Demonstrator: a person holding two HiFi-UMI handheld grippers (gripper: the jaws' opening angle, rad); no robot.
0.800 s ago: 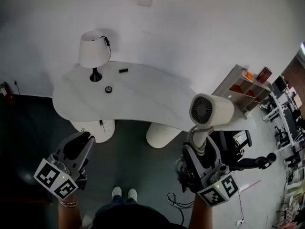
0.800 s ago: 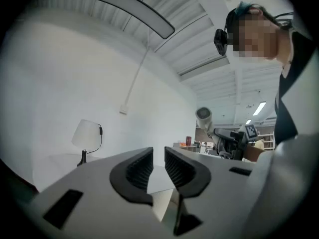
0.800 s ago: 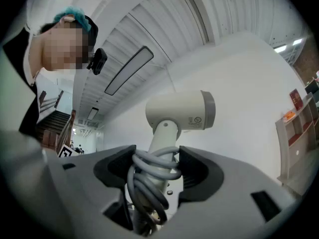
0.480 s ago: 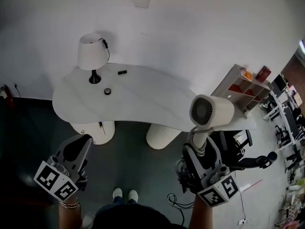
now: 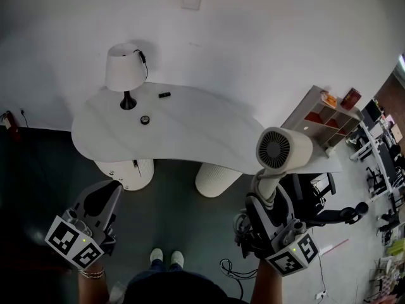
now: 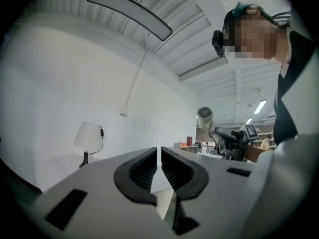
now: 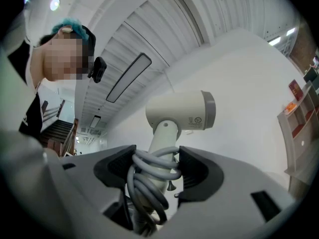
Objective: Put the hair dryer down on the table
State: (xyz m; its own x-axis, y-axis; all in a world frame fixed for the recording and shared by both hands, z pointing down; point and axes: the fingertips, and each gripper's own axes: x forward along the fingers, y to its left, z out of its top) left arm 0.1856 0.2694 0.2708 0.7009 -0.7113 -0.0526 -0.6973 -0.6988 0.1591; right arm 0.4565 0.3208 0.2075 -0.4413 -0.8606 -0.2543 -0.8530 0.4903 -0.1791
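The white hair dryer (image 5: 283,149) stands upright in the air off the white table's (image 5: 183,135) right front edge, its grille end facing me. My right gripper (image 5: 266,198) is shut on its handle, over the grey cord wound round it. In the right gripper view, the hair dryer (image 7: 182,114) rises from between the jaws of the right gripper (image 7: 157,166), which press on the cord-wrapped handle. My left gripper (image 5: 106,195) hangs low at the left, in front of the table. The left gripper (image 6: 159,166) has its jaws together with nothing between them.
A white lamp (image 5: 121,68), a small black item (image 5: 164,94) and a small round thing (image 5: 145,120) sit on the table's left part. A shelf unit (image 5: 323,116) and a black office chair (image 5: 329,211) stand at the right. A cable (image 5: 231,268) lies on the dark floor.
The hair dryer and the right gripper have drifted slightly to the right and down. The left gripper has barely moved.
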